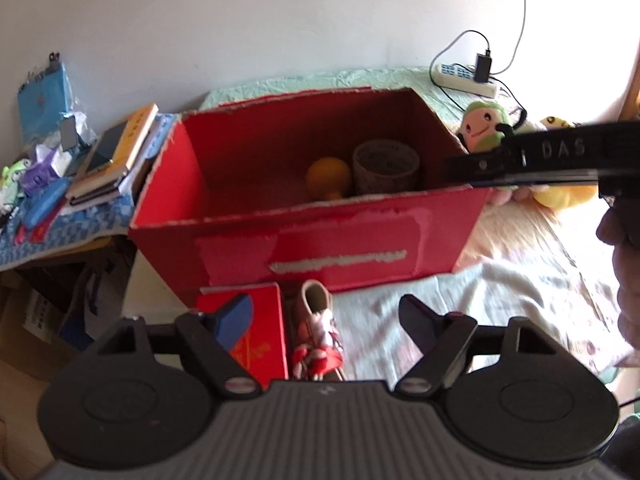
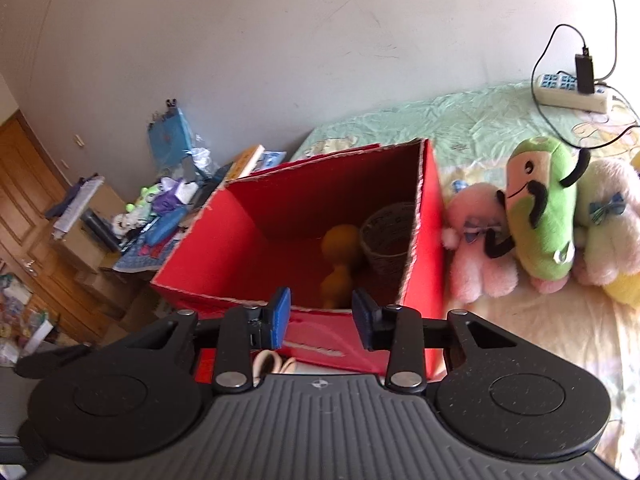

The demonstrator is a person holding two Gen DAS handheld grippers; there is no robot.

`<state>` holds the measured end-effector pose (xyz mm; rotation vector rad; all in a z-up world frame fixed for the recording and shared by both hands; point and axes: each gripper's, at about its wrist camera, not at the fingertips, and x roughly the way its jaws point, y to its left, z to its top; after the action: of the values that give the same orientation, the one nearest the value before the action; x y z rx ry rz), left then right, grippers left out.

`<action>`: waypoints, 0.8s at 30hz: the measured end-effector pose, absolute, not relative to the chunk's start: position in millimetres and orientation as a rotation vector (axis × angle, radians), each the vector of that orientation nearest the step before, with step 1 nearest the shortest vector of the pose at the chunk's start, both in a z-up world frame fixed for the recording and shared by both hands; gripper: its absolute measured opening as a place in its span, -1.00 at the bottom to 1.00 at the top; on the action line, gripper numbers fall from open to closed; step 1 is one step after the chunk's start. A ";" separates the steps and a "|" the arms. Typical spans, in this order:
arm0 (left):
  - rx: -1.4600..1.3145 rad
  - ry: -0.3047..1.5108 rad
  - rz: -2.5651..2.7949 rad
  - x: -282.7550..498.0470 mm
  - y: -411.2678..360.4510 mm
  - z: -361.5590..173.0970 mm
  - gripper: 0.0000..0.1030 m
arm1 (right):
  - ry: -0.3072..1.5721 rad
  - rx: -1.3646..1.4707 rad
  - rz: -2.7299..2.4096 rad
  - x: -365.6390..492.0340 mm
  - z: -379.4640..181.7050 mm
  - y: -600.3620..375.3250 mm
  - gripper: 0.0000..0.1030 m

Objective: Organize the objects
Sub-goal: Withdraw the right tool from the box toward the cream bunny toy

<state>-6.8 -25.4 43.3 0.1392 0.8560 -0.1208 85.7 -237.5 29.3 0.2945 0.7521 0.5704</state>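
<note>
An open red cardboard box (image 1: 344, 236) (image 2: 236, 240) stands on the bed. Inside it lie a yellow rounded toy (image 1: 329, 178) (image 2: 339, 258) and a tape roll (image 1: 386, 166) (image 2: 390, 240). My left gripper (image 1: 326, 320) is open and empty, low in front of the box, above a small red box (image 1: 260, 336) and a pink doll shoe with red straps (image 1: 318, 328). My right gripper (image 2: 321, 314) is open and empty, over the box's near rim. It shows in the left wrist view as a black bar (image 1: 560, 156) at the right.
Plush toys, green (image 2: 540, 208), pink (image 2: 476, 240) and white (image 2: 608, 220), lie right of the box. A power strip with cables (image 2: 572, 92) sits at the bed's far end. A cluttered side table with books (image 1: 112, 156) and small items stands left. A wooden door (image 2: 24, 200) is far left.
</note>
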 end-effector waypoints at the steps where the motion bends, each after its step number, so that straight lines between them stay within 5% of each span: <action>1: 0.138 0.865 -0.133 -8.8 -24.1 40.0 0.54 | 0.753 0.291 0.584 82.8 28.9 -235.4 -0.26; 6: 0.097 0.928 -0.201 -11.6 -22.4 21.2 0.26 | 0.838 0.276 0.628 78.9 13.2 -215.4 -0.27; 24: 0.139 1.017 -0.319 4.9 -11.1 -21.6 0.23 | 1.175 0.365 0.662 89.7 -39.3 -153.4 -0.27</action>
<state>4.9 -11.1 -21.6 0.1395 1.0171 -0.3187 89.7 -153.4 -39.3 0.3648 1.1751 0.6619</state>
